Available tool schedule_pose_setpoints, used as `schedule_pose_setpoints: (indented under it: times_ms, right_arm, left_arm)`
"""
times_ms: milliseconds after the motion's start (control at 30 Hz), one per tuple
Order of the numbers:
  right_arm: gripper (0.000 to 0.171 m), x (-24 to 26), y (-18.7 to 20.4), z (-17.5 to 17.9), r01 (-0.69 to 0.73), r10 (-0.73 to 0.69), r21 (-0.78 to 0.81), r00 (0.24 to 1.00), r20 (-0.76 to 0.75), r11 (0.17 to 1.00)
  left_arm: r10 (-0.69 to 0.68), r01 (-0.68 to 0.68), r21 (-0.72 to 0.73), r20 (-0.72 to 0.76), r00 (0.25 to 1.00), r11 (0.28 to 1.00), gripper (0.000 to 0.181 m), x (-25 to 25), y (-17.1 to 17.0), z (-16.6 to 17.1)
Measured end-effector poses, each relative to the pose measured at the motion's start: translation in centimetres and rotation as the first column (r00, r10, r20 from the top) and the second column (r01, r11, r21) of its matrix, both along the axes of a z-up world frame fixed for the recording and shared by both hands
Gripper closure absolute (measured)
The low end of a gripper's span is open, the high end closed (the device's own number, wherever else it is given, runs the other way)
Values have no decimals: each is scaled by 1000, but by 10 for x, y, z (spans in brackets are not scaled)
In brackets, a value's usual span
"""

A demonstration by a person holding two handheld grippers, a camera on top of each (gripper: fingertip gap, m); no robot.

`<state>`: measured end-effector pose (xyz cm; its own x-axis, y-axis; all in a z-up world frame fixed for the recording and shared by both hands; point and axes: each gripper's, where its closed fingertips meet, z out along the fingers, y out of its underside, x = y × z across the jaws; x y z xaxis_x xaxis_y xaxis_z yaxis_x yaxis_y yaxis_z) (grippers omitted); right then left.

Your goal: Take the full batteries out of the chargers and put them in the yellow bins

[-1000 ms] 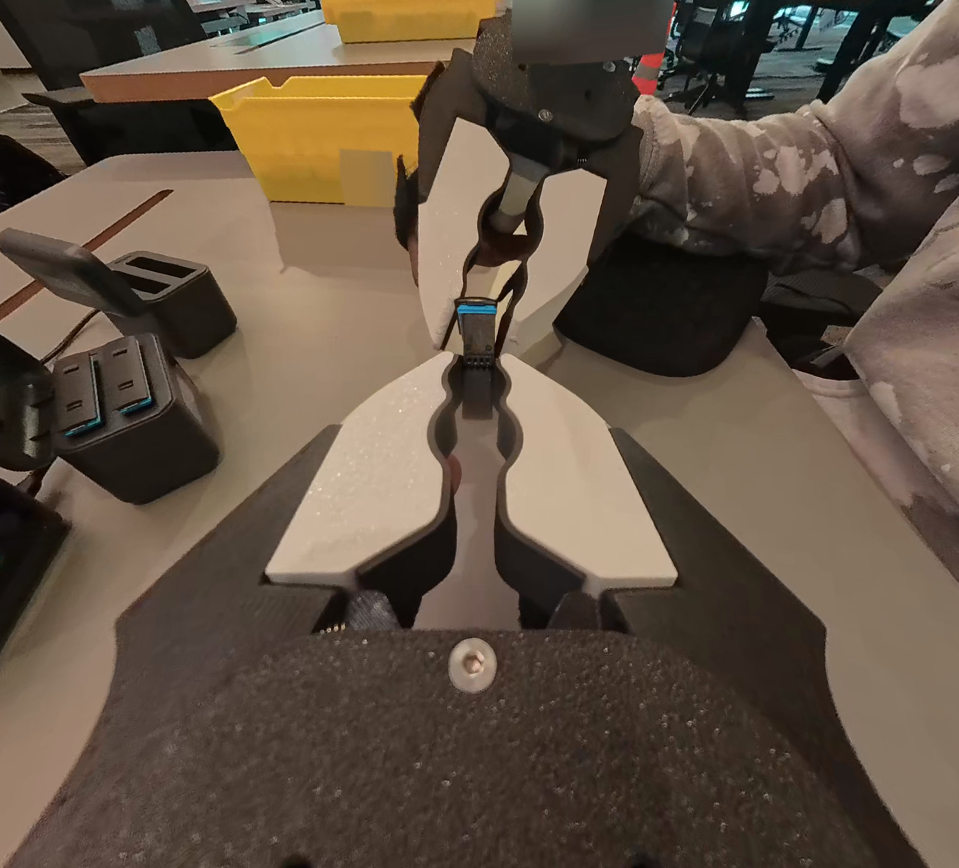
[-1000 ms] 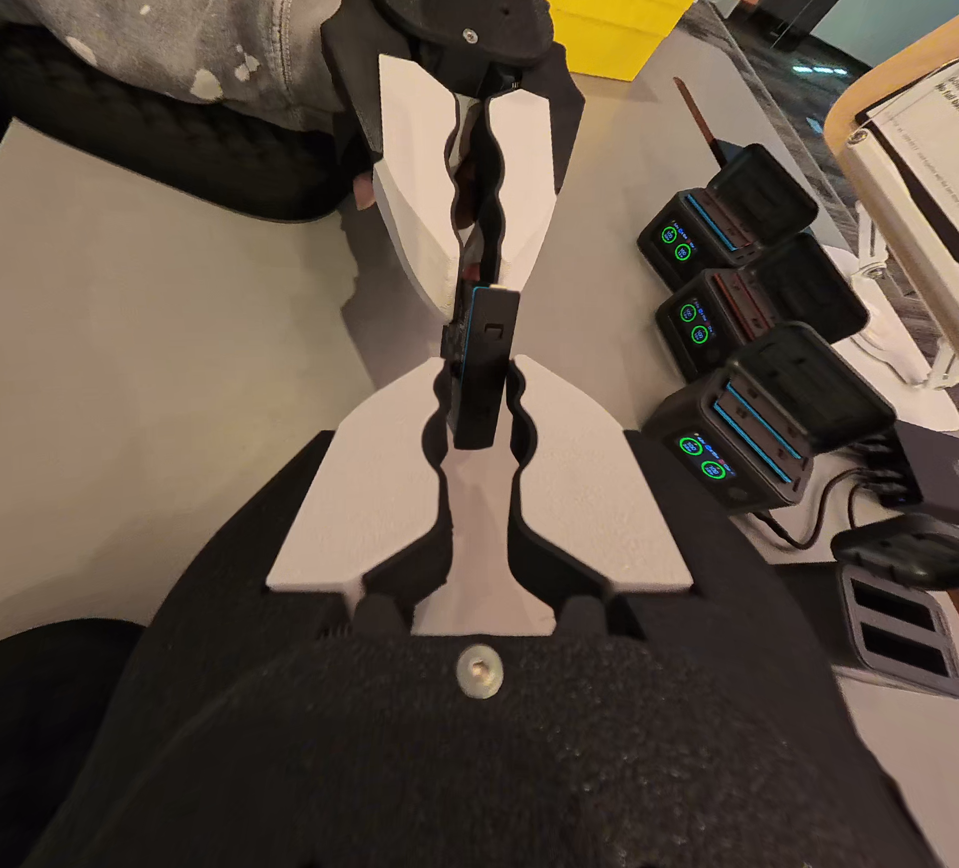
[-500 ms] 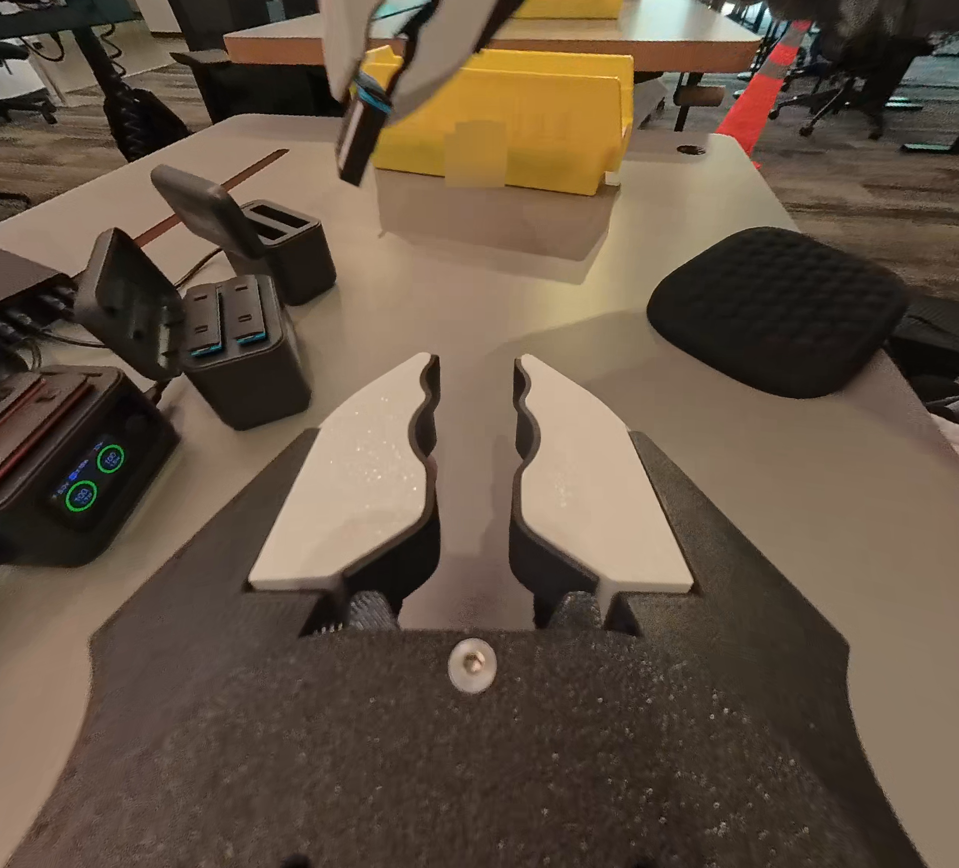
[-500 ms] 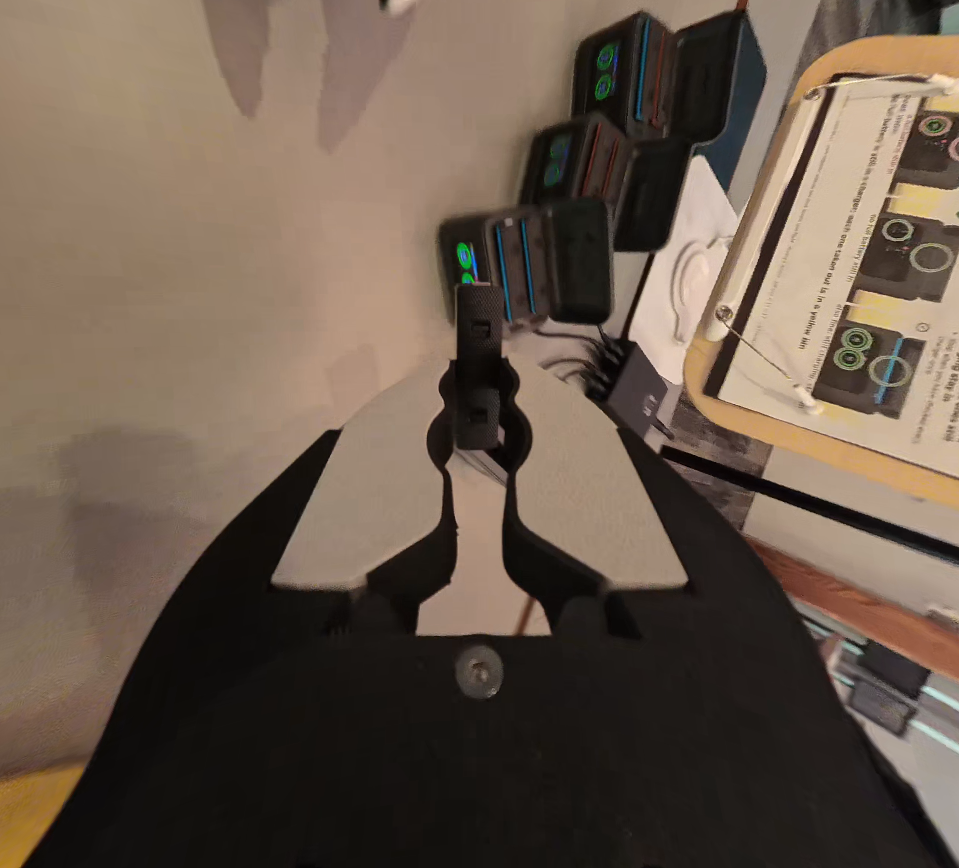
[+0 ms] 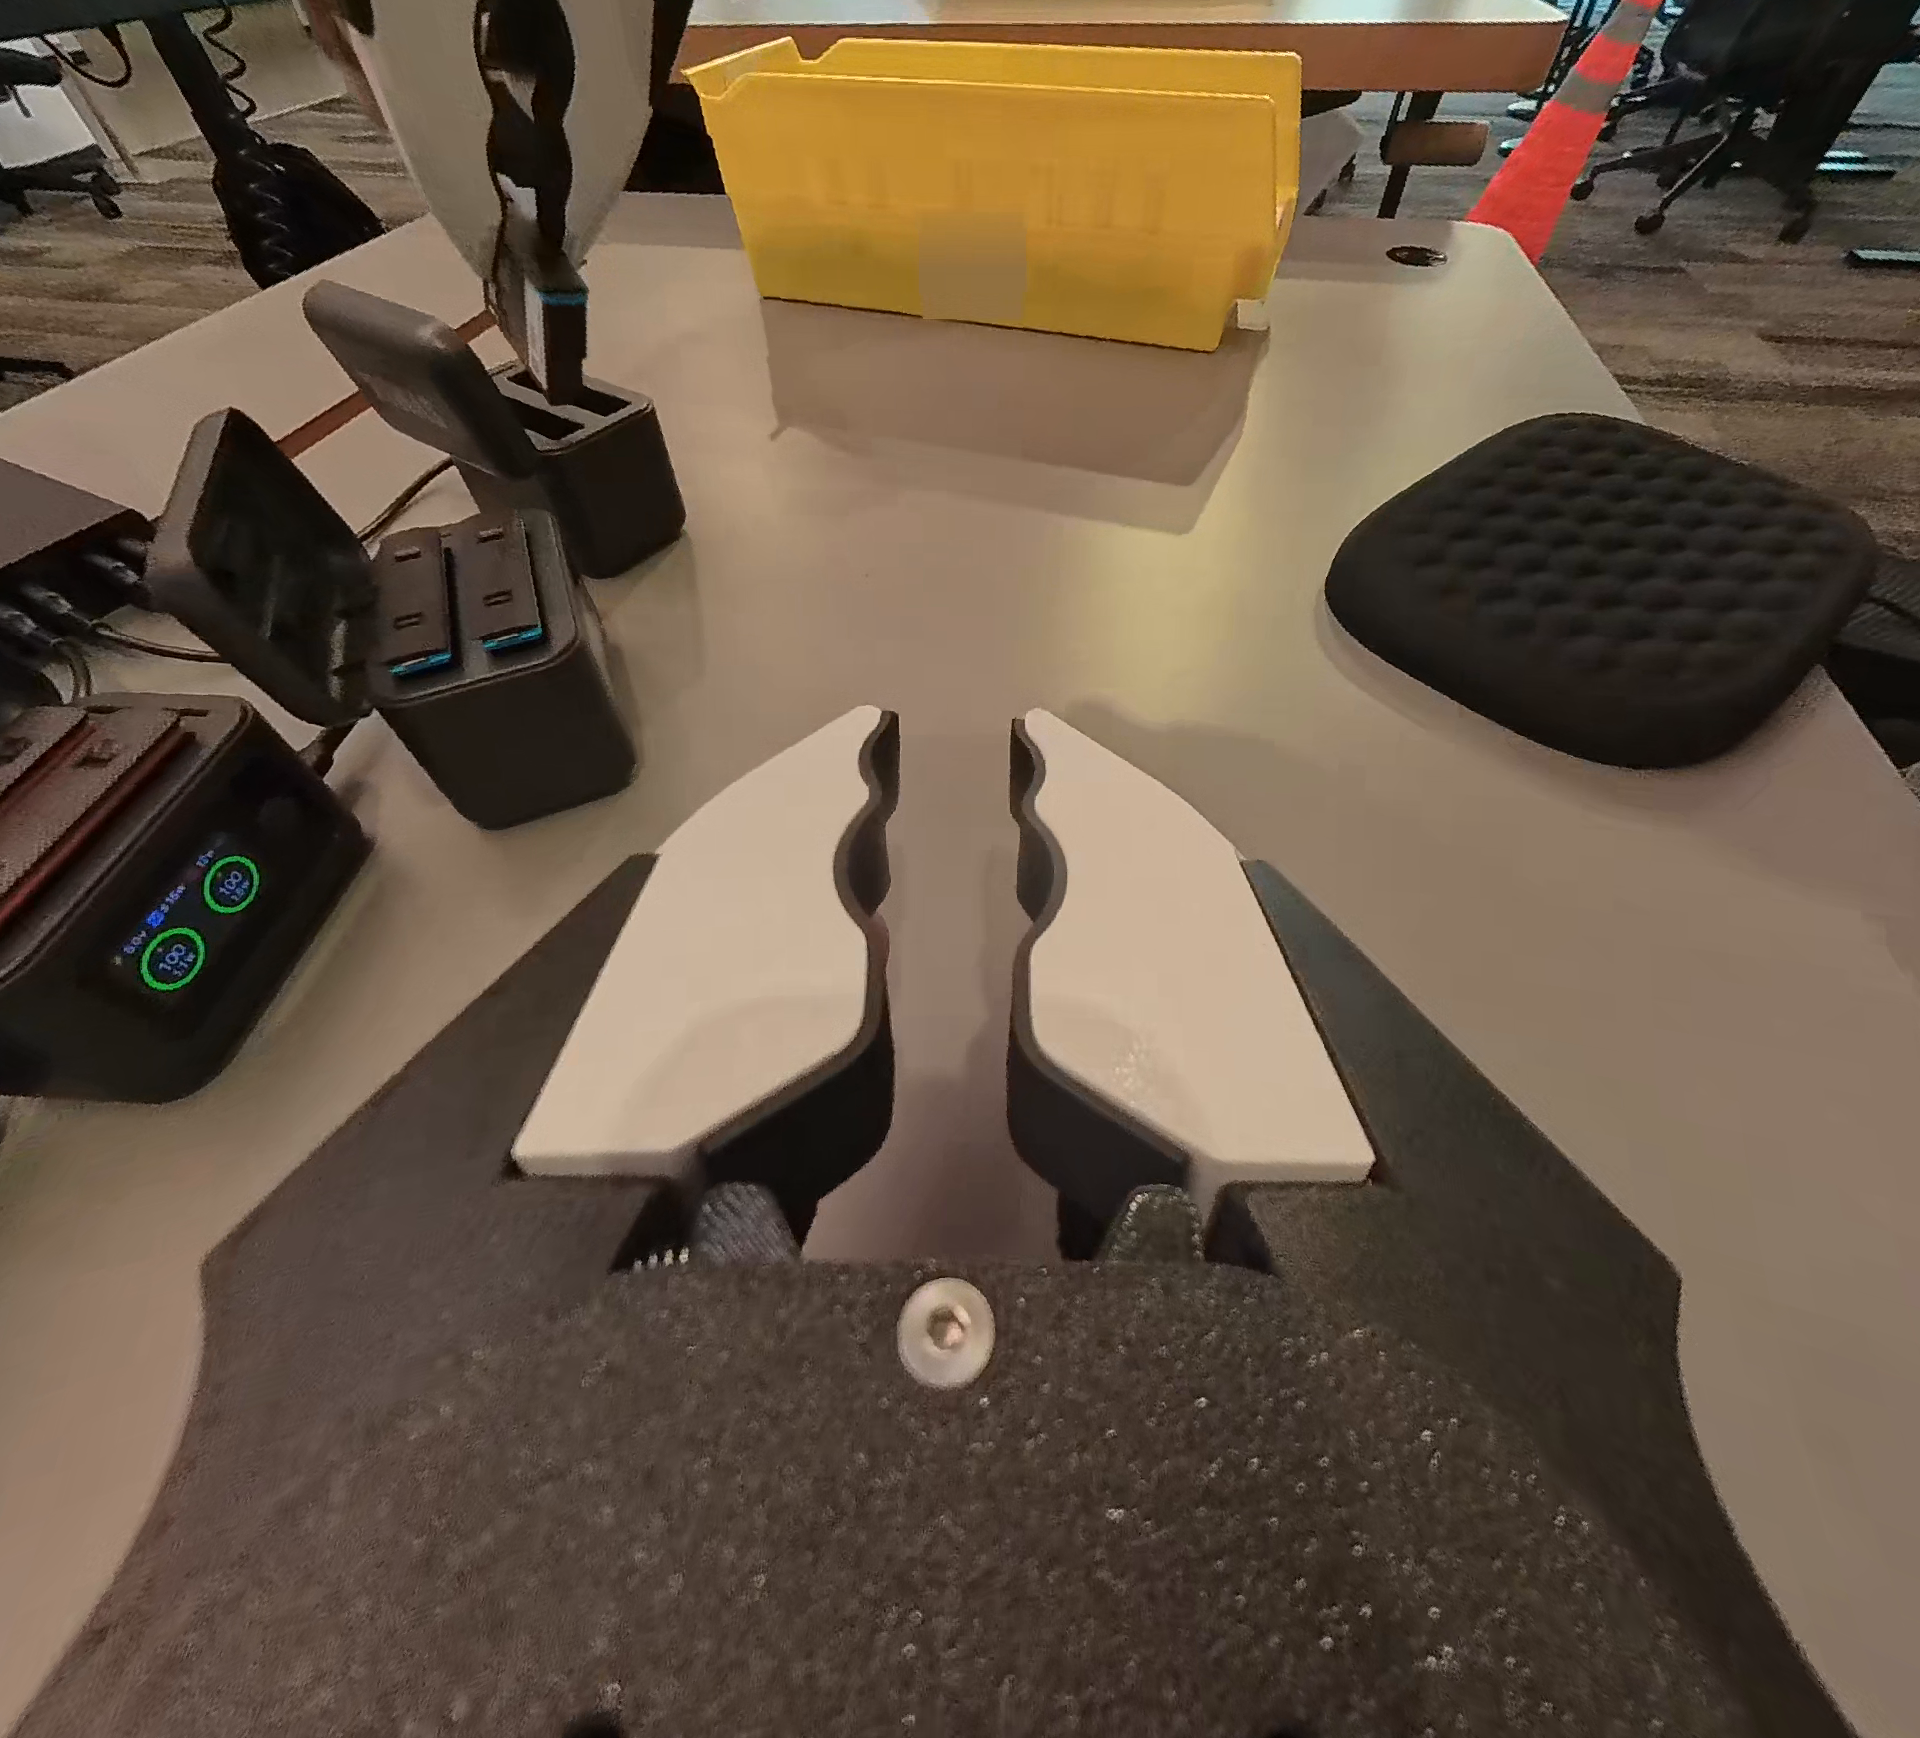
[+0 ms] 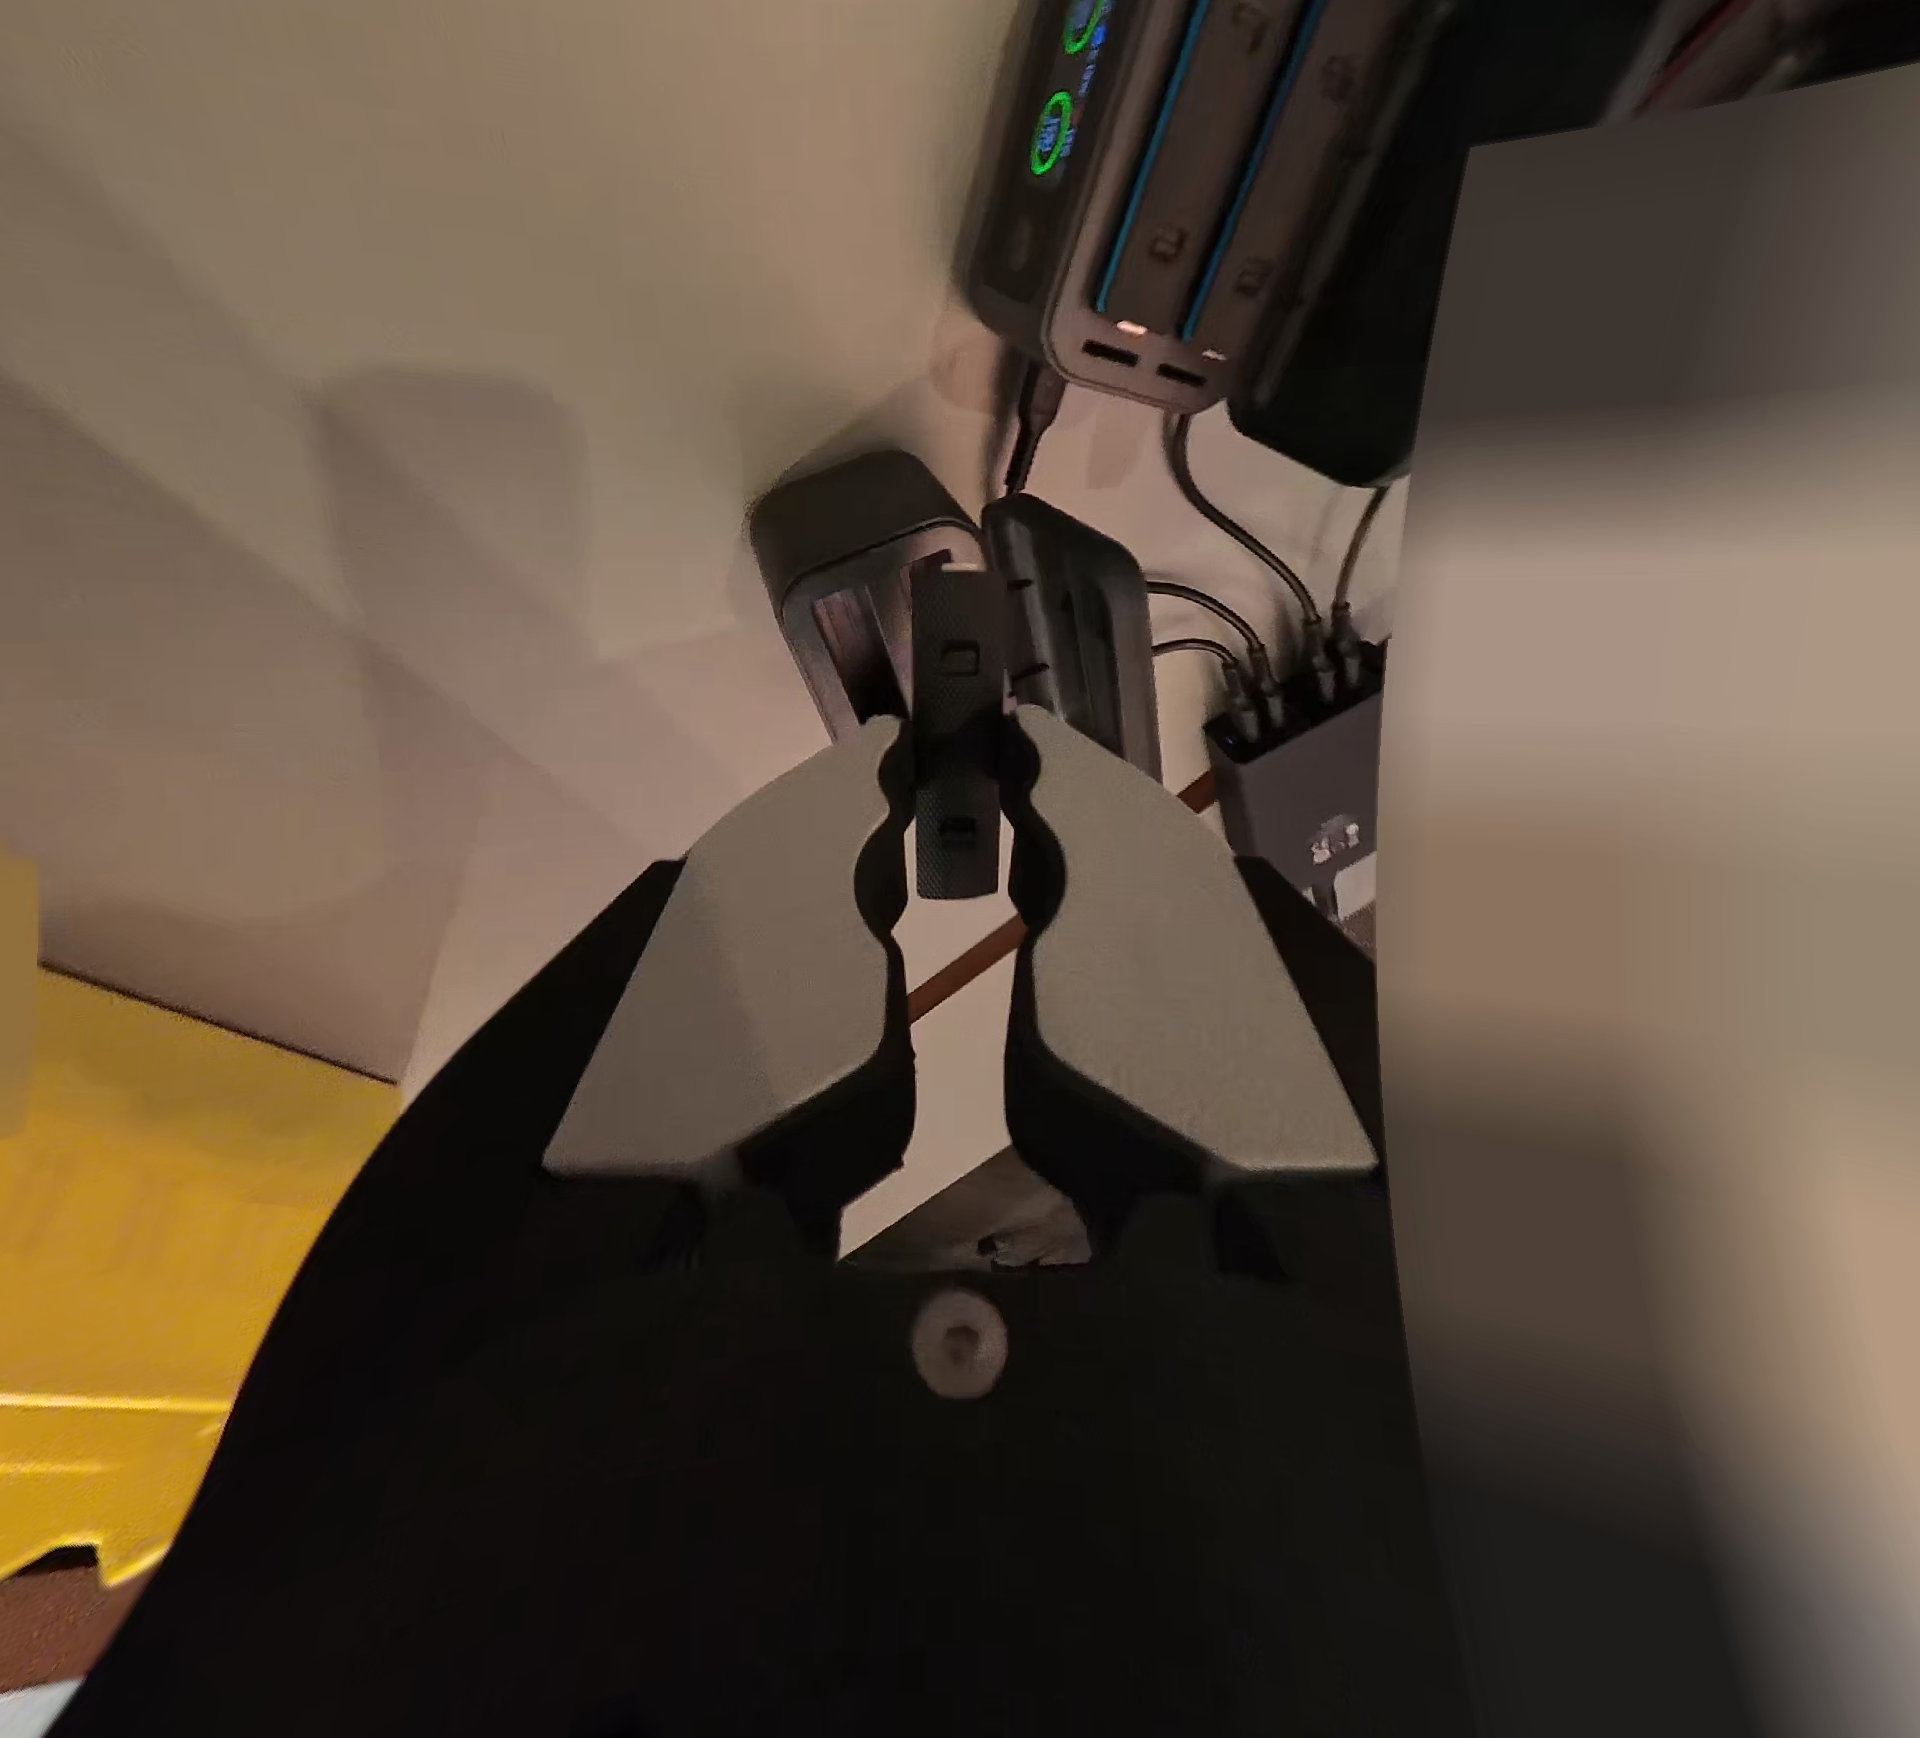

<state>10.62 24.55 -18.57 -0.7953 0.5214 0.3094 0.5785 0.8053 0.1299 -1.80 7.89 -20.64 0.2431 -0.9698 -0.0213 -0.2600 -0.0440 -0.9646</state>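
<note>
Fingers of the right gripper pinch a battery over a charger slot, the left gripper spread empty; a tilt may jam it.

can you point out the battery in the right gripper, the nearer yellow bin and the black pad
battery (image 6: 954,732), right wrist view, on its textured face between the fingers
nearer yellow bin (image 5: 997,182), left wrist view, on its front wall
black pad (image 5: 1600,576), left wrist view, on its dimpled top
</note>
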Motion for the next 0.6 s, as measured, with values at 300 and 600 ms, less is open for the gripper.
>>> schedule_pose_setpoints:
  times_ms: [300, 600]
  right_arm:
    - [156, -6, 6, -10, -106, 109, -50, 992, 67, 993]
    - [156, -8, 13, -11, -161, 166, -63, 981, 100, 985]
  left_arm:
    - [2, -2, 4, -9, 1000, 1000, 163, 0, 0, -2]
    - [7, -8, -16, -9, 1000, 1000, 166, 0, 2, -3]
